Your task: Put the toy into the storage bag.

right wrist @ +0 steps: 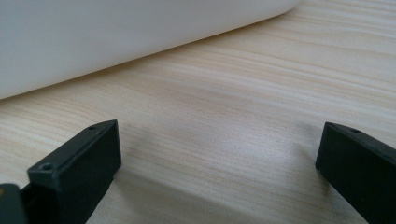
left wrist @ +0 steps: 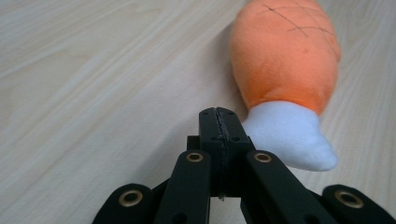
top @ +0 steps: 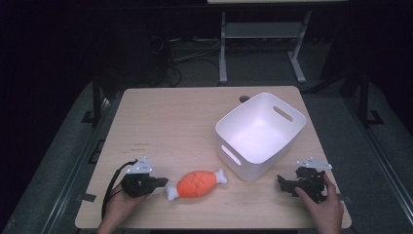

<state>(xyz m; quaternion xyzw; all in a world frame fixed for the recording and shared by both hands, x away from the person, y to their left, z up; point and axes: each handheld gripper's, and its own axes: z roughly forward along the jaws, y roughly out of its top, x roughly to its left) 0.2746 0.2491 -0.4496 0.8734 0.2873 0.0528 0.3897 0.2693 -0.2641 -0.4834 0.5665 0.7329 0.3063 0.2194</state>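
Observation:
An orange plush drumstick (top: 196, 184) with white bone ends lies on the wooden table (top: 165, 122) near the front. My left gripper (top: 163, 183) rests just left of its white end, jaws pressed together with nothing between them. In the left gripper view the shut tips (left wrist: 219, 119) sit beside the toy's white end (left wrist: 292, 137), and the orange body (left wrist: 285, 51) lies beyond. My right gripper (top: 282, 183) sits at the front right, held by a hand, jaws spread wide. In the right gripper view its fingertips (right wrist: 219, 154) stand far apart over bare wood.
A white plastic bin (top: 260, 134) with handle slots stands right of centre, between the toy and the right gripper; its wall (right wrist: 116, 32) fills the top of the right gripper view. Beyond the table, a dark floor with cables and a white frame (top: 263, 39).

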